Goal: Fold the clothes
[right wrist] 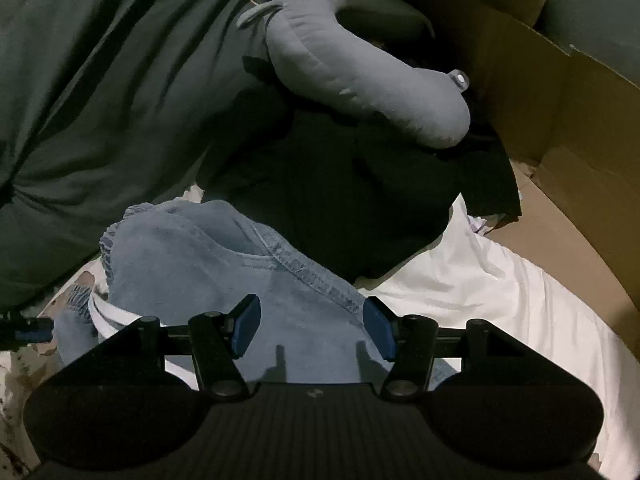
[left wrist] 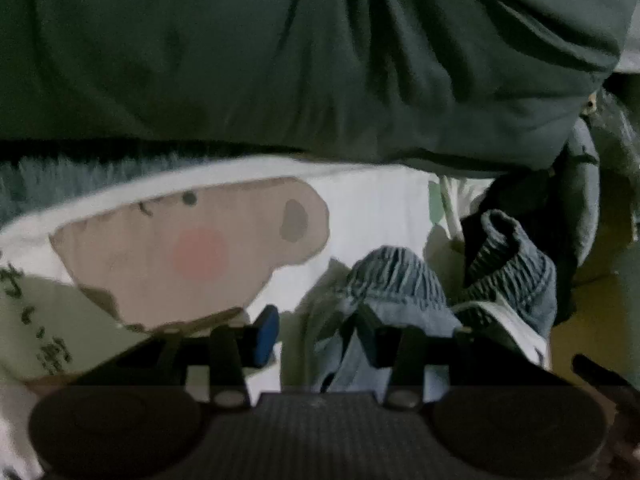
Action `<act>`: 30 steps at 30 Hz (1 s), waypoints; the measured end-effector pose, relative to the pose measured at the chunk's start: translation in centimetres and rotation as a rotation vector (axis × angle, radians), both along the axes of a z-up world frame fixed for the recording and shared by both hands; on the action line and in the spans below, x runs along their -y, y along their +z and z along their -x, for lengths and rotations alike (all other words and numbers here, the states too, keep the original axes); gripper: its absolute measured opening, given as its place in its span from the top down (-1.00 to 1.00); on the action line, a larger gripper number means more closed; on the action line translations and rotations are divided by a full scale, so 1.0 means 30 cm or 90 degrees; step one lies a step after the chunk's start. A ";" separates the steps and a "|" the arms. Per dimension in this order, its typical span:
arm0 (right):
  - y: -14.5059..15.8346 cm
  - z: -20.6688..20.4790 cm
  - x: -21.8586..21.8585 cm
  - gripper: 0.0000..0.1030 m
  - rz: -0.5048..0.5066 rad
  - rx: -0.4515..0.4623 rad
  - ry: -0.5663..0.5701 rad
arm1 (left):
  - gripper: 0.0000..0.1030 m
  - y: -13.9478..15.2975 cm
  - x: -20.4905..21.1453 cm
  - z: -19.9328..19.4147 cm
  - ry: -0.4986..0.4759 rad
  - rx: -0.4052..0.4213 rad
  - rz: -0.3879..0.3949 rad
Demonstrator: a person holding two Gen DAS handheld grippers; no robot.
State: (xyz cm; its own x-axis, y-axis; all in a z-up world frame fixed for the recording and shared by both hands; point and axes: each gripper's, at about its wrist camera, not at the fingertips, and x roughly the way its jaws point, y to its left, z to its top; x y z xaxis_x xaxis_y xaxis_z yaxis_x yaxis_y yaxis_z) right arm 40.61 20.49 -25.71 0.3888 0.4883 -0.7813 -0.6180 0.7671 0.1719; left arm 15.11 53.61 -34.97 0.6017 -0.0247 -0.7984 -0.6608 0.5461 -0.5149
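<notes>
Nothing folded yet: denim garment [right wrist: 224, 264] bunched on white bedding [right wrist: 500, 280], left gripper [left wrist: 316, 336] half-spread around its elastic waistband [left wrist: 392, 276], right gripper [right wrist: 310, 330] spread over denim, not pinching.

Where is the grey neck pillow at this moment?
In the right wrist view the grey neck pillow lies at upper centre, on dark clothing beyond the blue jeans, between the dark green bedding on the left and the cardboard box on the right.
</notes>
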 end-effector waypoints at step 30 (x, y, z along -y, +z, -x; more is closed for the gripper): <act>-0.182 -0.113 -0.449 0.60 0.205 0.066 0.208 | 0.30 -0.103 0.181 -0.132 -0.094 -0.035 -0.058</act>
State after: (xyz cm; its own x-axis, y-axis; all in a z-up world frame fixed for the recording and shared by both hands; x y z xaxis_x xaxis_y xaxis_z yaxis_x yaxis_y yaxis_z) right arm 44.01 33.95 -31.18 0.3382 0.3373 -0.8785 -0.8376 0.5335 -0.1177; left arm 19.06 48.17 -38.06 0.5524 -0.0357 -0.8328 -0.5958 0.6819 -0.4244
